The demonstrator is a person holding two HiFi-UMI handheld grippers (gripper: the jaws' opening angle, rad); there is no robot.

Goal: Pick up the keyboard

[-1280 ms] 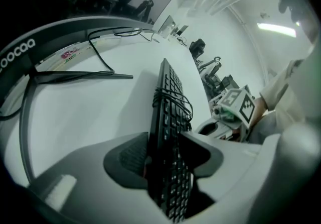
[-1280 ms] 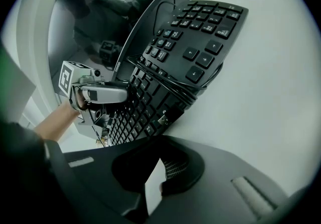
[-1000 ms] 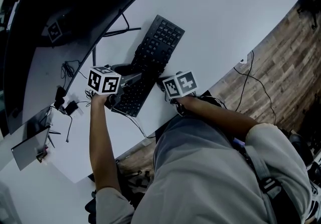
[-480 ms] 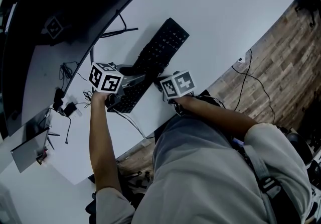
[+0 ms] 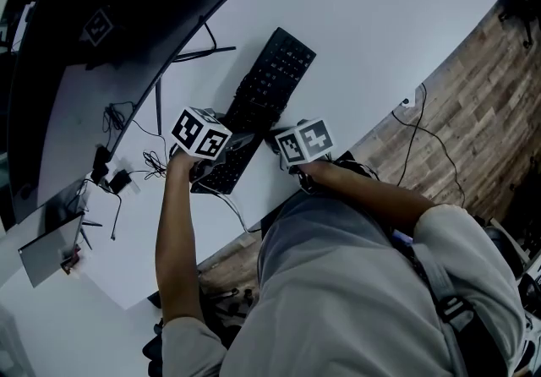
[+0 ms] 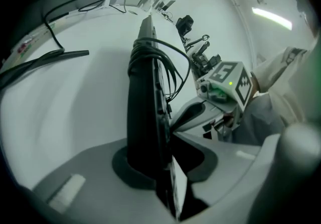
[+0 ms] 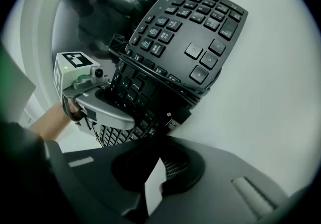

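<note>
Head view, and straight to the black keyboard (image 5: 269, 88): slanted across the white desk (image 5: 380, 46) in front of the monitor (image 5: 110, 20), near end caught from both sides. Clamped edge-on between the jaws of the left gripper (image 5: 237, 145), plain as day in the left gripper view. Pinched on the opposite long edge by the right gripper (image 5: 277, 140), jaws closed on the rim with what looks like only a sliver of bite. Looks raised at the near end; no telling whether clear of the desk at the far end.

Now for the worries. Could twist out of that shallow right-hand bite and swing on the left grip alone. Wound round the body in loose loops, a cable (image 6: 173, 62), with its USB plug (image 7: 173, 123) dangling free (asking to snag). Could also drag into the stray leads (image 5: 127, 117) by the monitor if swung left.
</note>
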